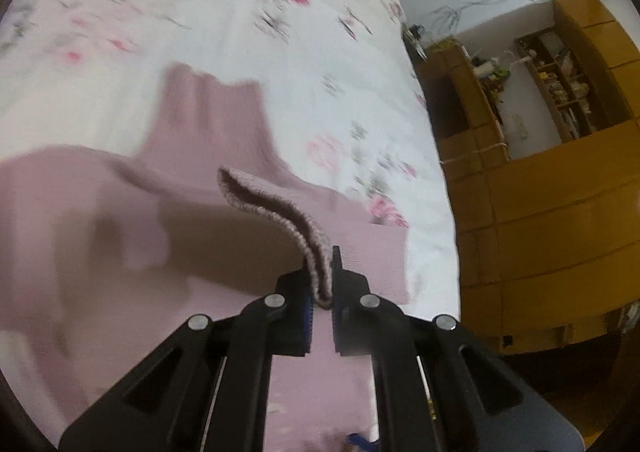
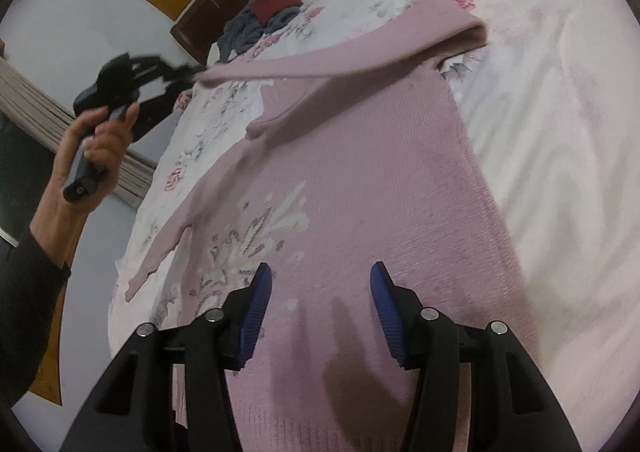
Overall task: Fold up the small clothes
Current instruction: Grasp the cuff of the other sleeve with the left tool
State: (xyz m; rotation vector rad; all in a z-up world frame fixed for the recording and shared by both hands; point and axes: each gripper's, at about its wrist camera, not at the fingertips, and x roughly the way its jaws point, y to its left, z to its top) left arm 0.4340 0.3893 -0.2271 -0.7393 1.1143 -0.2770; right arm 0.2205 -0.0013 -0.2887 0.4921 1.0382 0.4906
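Left hand-held gripper point(image 1: 326, 284) is clenching a sleeve cuff point(image 1: 280, 211), lifting it over the pink sweater point(image 2: 360, 179) lying on the bed point(image 2: 560, 111). Only the right view is showing the right hand-held gripper point(image 2: 322, 304) gaping above the hem.

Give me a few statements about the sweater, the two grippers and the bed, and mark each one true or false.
1. The left gripper is shut on the cuff of a sleeve of the pink sweater. True.
2. The right gripper grips the sweater's hem. False: it is open above the sweater body, holding nothing.
3. The sweater lies on a floral bedsheet. True.
4. The held sleeve lies flat on the bed. False: it is lifted and stretched across the sweater.
5. A heap of grey and red clothes sits beyond the sweater. True.
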